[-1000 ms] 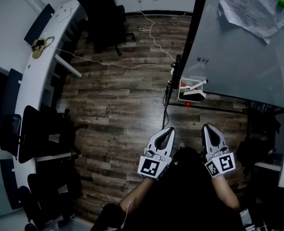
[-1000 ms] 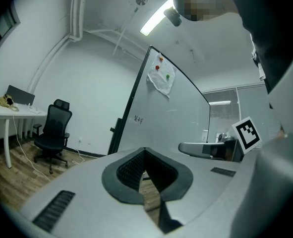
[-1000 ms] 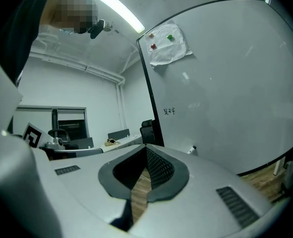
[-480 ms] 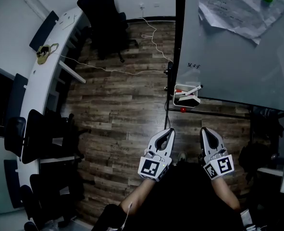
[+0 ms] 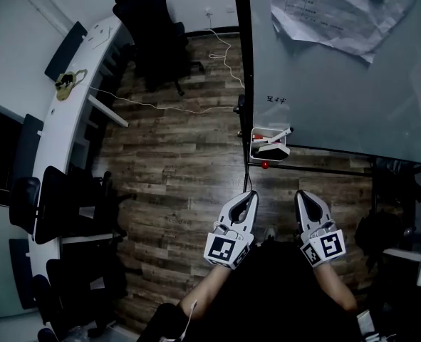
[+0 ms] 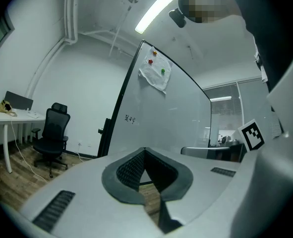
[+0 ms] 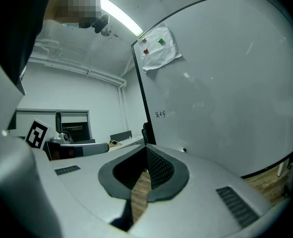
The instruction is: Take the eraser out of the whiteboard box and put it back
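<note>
Fingers (image 6: pixel 129 171) of left gripper (image 5: pixel 250 195) and right gripper (image 5: pixel 300 194): were closed tip to tip, empty, held level. Whiteboard box (image 5: pixel 253 144): hung at whiteboard (image 5: pixel 338 84) lower edge, well ahead of both. Eraser (image 5: pixel 273 149): seemingly the pale block, lay inside.

No legible txt. Whiteboard (image 5: pixel 338 98): small handwritten scribble (image 5: pixel 275 100), too small to read. Paper sheets (image 5: pixel 331 9) on board: print illegible. B/w square code markers (image 5: pixel 222 248) on cubes of left gripper (image 5: pixel 251 194) & right gripper (image 5: pixel 302 194); no letters/nos.
</note>
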`<state>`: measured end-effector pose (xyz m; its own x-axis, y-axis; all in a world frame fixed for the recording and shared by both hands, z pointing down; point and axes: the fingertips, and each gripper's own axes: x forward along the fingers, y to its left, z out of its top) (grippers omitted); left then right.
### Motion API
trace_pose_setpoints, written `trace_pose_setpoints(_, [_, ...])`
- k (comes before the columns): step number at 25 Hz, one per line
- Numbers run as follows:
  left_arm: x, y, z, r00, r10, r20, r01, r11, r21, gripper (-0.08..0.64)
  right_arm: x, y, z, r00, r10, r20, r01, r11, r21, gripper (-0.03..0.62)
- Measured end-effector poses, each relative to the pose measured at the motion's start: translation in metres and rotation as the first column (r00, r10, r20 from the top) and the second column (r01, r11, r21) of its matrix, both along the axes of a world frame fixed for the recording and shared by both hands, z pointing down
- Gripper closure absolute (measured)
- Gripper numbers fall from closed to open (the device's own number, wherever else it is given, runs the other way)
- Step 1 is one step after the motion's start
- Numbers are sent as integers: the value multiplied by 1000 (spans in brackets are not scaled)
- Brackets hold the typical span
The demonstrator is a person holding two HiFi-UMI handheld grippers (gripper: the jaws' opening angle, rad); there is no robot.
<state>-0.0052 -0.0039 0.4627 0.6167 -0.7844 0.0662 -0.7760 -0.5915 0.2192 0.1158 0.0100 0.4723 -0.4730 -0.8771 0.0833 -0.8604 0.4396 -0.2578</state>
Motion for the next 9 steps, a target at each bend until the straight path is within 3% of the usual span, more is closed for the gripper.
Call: trace_pose_setpoints(9, [9,4,2,1000,-1,14,1,1000,-3,554,12,2,4,1000,0,4,0,1000,-9,578])
